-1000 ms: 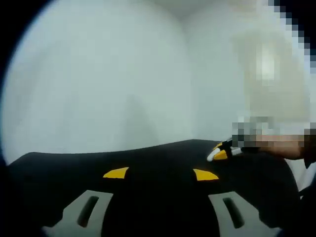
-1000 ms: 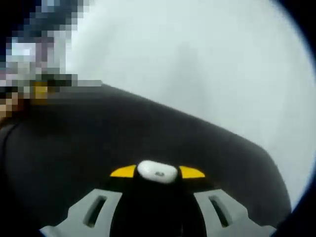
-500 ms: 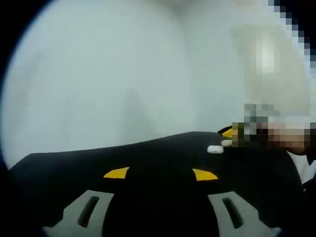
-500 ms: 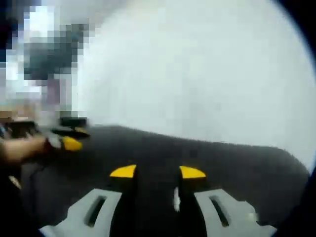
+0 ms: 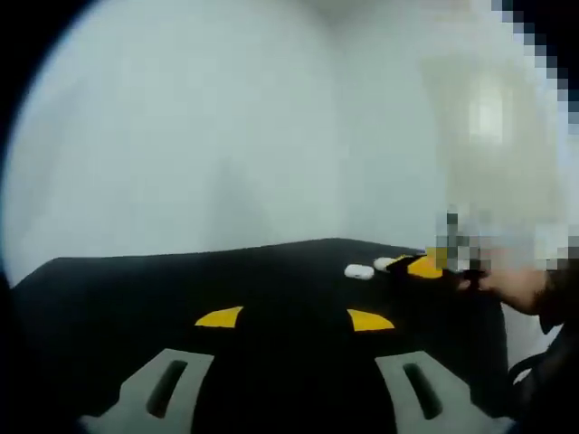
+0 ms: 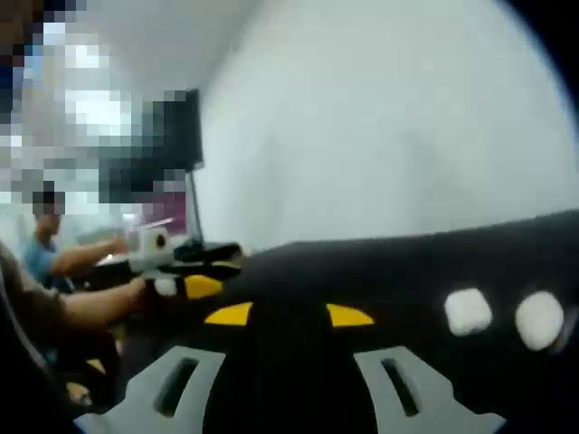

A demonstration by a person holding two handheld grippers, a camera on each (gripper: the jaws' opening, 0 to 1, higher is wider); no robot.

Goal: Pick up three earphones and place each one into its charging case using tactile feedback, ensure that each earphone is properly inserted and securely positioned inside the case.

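In the left gripper view my left gripper [image 5: 294, 318] stands open over the black table [image 5: 136, 289], nothing between its yellow-tipped jaws. Beyond it a small white piece [image 5: 359, 270] lies on the table, a second one [image 5: 384, 263] right behind it. The right gripper [image 5: 414, 266] comes in from the right beside them, held by a hand [image 5: 520, 291]. In the right gripper view my right gripper [image 6: 288, 315] is open and empty. Two white rounded pieces [image 6: 468, 310] [image 6: 540, 318] lie to its right, too blurred to tell earphone from case. The left gripper [image 6: 194, 286] shows at the left.
The black table's far edge [image 6: 380, 242] meets a plain white wall [image 6: 389, 117]. A dark box on a stand [image 6: 178, 131] rises at the back left of the right gripper view, with a person [image 6: 41, 258] beside it.
One second ago my right gripper held a white piece between its jaws; it has let it go and is empty now. The right gripper view has swung, bringing two white pieces in at the right.
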